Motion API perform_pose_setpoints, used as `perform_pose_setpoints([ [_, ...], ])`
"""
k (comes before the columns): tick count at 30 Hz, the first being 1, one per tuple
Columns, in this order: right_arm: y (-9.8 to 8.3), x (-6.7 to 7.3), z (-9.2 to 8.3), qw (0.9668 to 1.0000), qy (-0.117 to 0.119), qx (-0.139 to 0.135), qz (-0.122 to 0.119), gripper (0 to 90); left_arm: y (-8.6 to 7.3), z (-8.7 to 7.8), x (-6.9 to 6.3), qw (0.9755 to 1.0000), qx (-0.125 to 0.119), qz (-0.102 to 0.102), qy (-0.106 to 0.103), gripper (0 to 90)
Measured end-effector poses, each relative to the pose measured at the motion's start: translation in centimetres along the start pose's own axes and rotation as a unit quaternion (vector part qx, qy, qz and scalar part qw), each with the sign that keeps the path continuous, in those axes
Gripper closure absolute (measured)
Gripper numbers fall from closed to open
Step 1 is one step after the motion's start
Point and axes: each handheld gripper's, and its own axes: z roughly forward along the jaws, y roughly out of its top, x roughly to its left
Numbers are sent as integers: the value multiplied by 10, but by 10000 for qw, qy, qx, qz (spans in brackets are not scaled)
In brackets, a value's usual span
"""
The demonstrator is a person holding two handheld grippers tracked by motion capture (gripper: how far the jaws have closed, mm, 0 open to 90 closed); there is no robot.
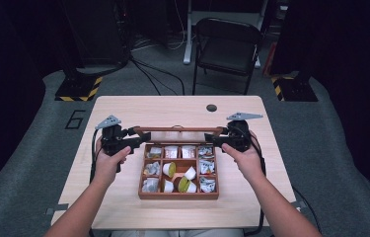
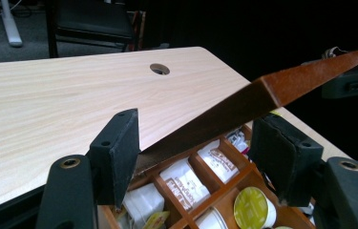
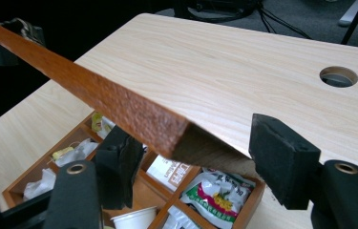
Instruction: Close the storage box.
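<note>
Both forearms enter low; left tongs (image 1: 134,138) and right tongs (image 1: 215,138) stand spread at either end of the raised wooden lid (image 1: 178,130), pads not pressing it. Lid tilts open above the compartment box (image 1: 178,195) on the tabletop (image 1: 123,111).

Between my left tongs (image 2: 193,157) the lid (image 2: 262,98) looked like reddish-brown wood, its edge rough and matt. My tongs' pads (image 2: 119,152) were black, matt and rubbery. Below them the box (image 1: 177,195) was smooth brown wood, holding glossy plastic sachets (image 3: 217,195) and paper-labelled packets (image 2: 186,183). Beyond my tongs the table (image 2: 62,95) was pale wood-grain laminate, smooth with a soft sheen.
</note>
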Motion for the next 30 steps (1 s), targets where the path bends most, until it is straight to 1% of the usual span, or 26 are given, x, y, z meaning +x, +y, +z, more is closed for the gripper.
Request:
perform_pose_setpoints([
  [1,-1,1,-2,10000,-4,-16,-2,358,-1,-1,-1,10000,4,-14,-2,343],
  [4,-3,3,-9,9999,55,-93,16,358,-2,-4,-3,10000,18,51,-22,338],
  [5,-4,3,-11,9999,59,-108,26,359,-2,-5,-5,10000,23,37,-17,337],
  [6,-5,4,-13,9999,87,-123,22,360,-2,-6,-6,10000,30,88,-9,337],
  [8,-5,4,-16,9999,82,-102,12,360,-2,-8,-7,9999,34,95,-15,336],
  [10,-5,4,-17,9999,108,-92,23,364,-1,-10,-8,10000,46,67,11,333],
  [11,-5,4,-18,9999,111,-87,10,371,0,-11,-8,10000,46,-3,2,333],
  [13,-4,4,-19,9999,131,-99,24,389,1,-14,-8,10000,21,-78,-40,336],
  [16,-3,3,-22,9998,144,-102,39,413,3,-17,-10,10000,58,-41,-53,339],
  [17,-2,3,-23,9998,157,-101,62,419,4,-17,-10,9999,41,-83,-46,344],
  [19,-2,3,-24,9998,151,-98,40,429,5,-20,-11,9999,34,-83,-53,351],
  [22,0,5,-26,9998,144,-84,54,441,6,-24,-13,10000,8,-67,-42,383],
  [23,0,5,-27,9999,132,-79,13,445,7,-25,-13,10000,26,-68,-51,395],
  [25,0,5,-27,9999,122,-56,-8,450,6,-26,-13,10000,15,-49,-49,413],
  [27,0,6,-28,9999,105,-36,-29,452,5,-27,-14,10000,56,-35,-56,422],
  [30,-2,9,-29,9999,72,-16,-111,456,3,-28,-17,10000,70,41,-15,422],
])
